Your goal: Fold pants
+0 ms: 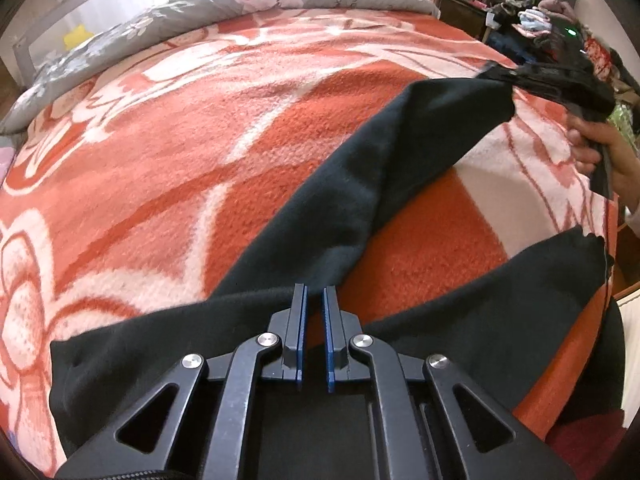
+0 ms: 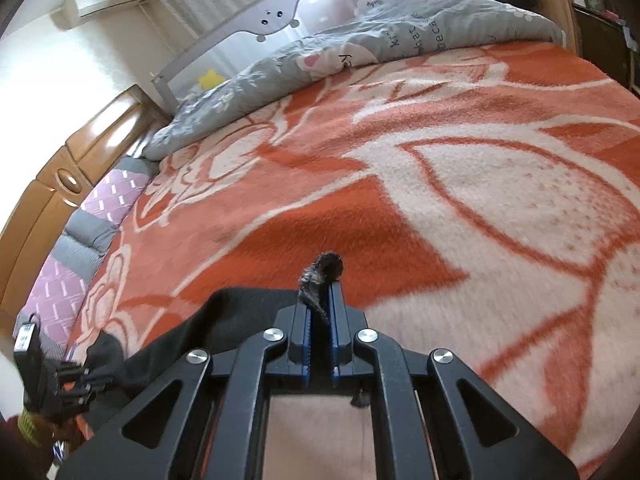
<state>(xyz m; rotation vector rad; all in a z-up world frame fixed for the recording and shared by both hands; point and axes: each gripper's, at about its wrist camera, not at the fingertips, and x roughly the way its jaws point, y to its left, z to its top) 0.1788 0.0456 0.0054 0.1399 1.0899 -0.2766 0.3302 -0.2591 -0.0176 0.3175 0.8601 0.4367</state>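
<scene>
Black pants (image 1: 352, 184) lie on the orange and white blanket (image 1: 200, 128). One leg runs from my left gripper (image 1: 314, 292) up to the right, lifted at its end by my right gripper (image 1: 516, 80). The other leg (image 1: 500, 304) lies toward the right edge. My left gripper's jaws stand close together over the waist area, with black cloth between and under them. In the right wrist view my right gripper (image 2: 320, 292) is shut on a bunched hem of the pants (image 2: 326, 266), held above the blanket (image 2: 460, 184). My left gripper (image 2: 86, 384) shows at the lower left.
A grey patterned duvet (image 1: 248, 0) lies along the far side of the bed, with a grey bed rail (image 2: 256, 20) behind it. A wooden headboard (image 2: 60, 184) and pink and grey pillows (image 2: 80, 248) stand at the left. Cluttered shelves (image 1: 532, 20) stand beyond the bed's right edge.
</scene>
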